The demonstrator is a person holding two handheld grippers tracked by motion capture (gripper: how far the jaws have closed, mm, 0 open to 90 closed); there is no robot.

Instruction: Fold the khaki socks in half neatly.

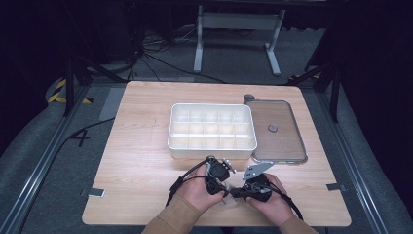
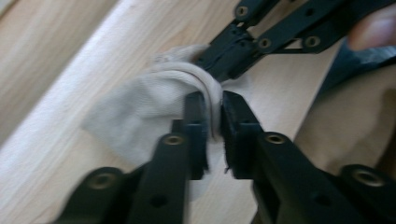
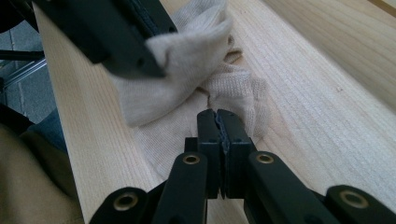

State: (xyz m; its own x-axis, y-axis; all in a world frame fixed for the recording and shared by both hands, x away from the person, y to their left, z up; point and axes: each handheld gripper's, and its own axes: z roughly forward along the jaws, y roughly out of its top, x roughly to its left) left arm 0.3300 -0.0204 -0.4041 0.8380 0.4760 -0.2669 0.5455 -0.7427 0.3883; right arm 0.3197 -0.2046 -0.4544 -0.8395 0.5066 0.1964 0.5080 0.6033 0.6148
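High view: two hands work at the near edge of the table (image 1: pixel 146 165), the left claw (image 1: pixel 225 193) and right claw (image 1: pixel 237 193) tip to tip over a small pale cloth (image 1: pixel 229 199).
Cloth: beige knit, bunched and partly folded, lying on the wood just inside the near edge; seen large in the left gripper view (image 2: pixel 140 112) and the right gripper view (image 3: pixel 196 88).
Left claw: in its own view (image 2: pixel 214 116) a rolled fold of the cloth runs between the jaws, which stand a little apart beside it; whether the pads press on it cannot be told.
Right claw: in its own view (image 3: pixel 218 128) the jaws are pressed together, their tips on the cloth, pinching its edge.
Compartment box (image 1: pixel 212 146): white, empty cells, mid-table, well apart from the cloth.
Lid (image 1: pixel 287 146): clear, flat, just right of the box.
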